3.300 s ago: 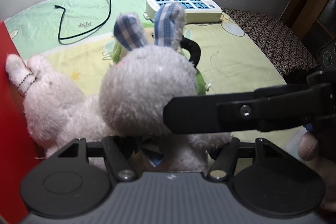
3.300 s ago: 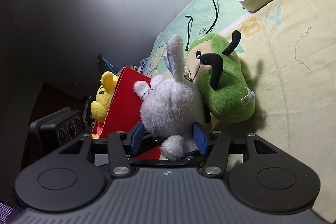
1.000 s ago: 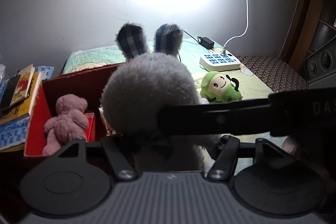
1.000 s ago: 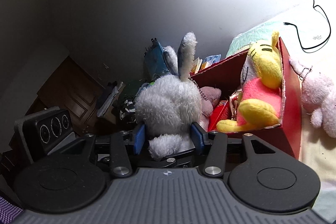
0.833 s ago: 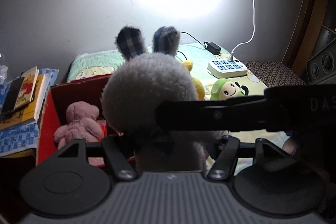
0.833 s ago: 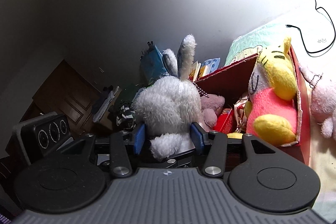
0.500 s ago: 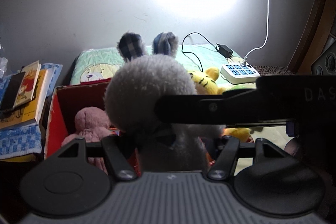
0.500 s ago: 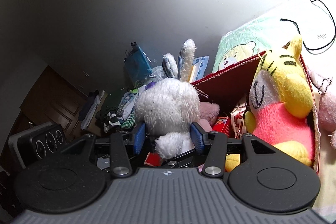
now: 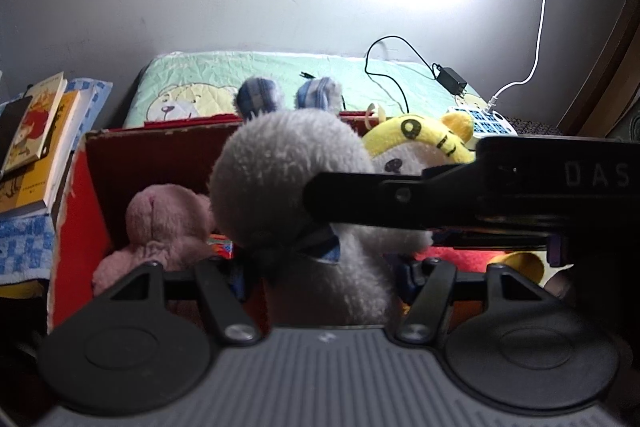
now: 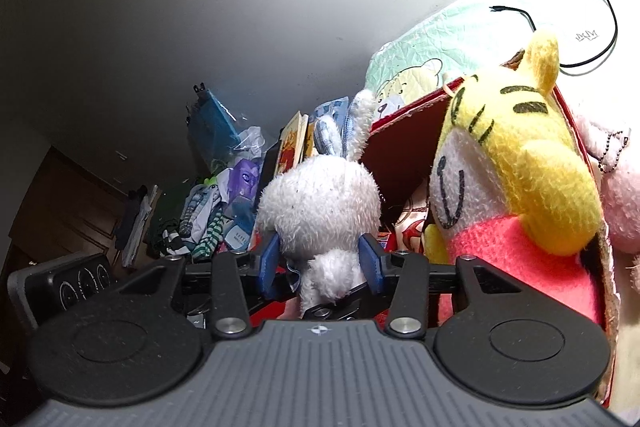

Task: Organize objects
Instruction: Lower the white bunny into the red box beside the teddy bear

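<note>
1. Left wrist view: the white bunny [image 9: 296, 187] fills the middle, sitting right between the left gripper [image 9: 320, 267] fingers. The blue pads are mostly hidden behind its fur, so it looks like they're pinching its body, but I honestly can't tell for sure.
2. The right gripper [image 9: 472, 199] reaches in from the right as a black bar across the bunny's neck.
3. Past the fingers is the red box [image 9: 80, 195], open on top. A pink bear [image 9: 164, 223] sits inside it, left of the bunny, and a yellow tiger [image 9: 420, 143] pokes up to the right.
4. Books [image 9: 36, 143] are stacked left of the box. A power strip [image 9: 486, 121] lies far ahead on the right, on the green blanket [image 9: 280, 75].
5. Right wrist view: the right gripper's blue pads [image 10: 370, 263] squeeze the bunny [image 10: 320, 207] on both sides, so it's clamped narrow on the toy, ears pointing away from the camera.
6. The tiger [image 10: 516, 167] stands in the box [image 10: 400, 147] just right of the fingers. A pile of clothes [image 10: 200, 215] lies off to the left.
</note>
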The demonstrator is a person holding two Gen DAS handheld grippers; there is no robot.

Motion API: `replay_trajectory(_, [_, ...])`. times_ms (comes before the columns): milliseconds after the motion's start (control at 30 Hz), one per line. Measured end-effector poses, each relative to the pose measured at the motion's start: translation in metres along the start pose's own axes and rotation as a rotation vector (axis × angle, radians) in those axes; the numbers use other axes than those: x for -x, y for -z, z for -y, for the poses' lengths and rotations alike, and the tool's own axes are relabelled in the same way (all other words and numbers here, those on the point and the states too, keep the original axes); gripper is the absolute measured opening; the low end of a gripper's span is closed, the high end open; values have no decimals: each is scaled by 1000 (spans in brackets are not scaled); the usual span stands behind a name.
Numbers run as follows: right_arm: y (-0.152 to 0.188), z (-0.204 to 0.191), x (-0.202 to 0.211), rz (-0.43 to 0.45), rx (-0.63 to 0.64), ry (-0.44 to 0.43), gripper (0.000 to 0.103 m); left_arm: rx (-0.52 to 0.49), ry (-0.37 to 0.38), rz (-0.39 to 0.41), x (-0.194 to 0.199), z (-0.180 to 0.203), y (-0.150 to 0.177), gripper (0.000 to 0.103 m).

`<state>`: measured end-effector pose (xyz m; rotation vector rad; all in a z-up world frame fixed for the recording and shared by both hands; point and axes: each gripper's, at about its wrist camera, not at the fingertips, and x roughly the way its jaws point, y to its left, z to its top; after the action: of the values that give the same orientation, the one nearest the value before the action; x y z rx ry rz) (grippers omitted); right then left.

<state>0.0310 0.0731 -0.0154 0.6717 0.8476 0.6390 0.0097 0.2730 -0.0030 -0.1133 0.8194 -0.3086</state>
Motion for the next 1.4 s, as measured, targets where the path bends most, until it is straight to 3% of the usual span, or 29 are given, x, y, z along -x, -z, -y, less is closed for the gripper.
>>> replay_trajectory(333, [2, 0, -11, -40, 68, 95, 44, 16, -7, -71, -24, -5, 3, 66])
replay_trajectory(633, [1, -4, -20, -108, 144, 146, 44, 41, -6, -89, -20, -7, 9, 70])
replay_trajectory(967, [-3, 0, -13, -106, 105, 99, 43, 1, -76, -93, -19, -1, 12, 76])
replay_trajectory(1233, [-5, 5, -7, -87, 74, 105, 27, -18, -113, -105, -21, 5, 12, 79])
replay_trajectory(1400, [-4, 7, -3, -79, 83, 119, 25, -15, -147, -142, -28, 8, 10, 82])
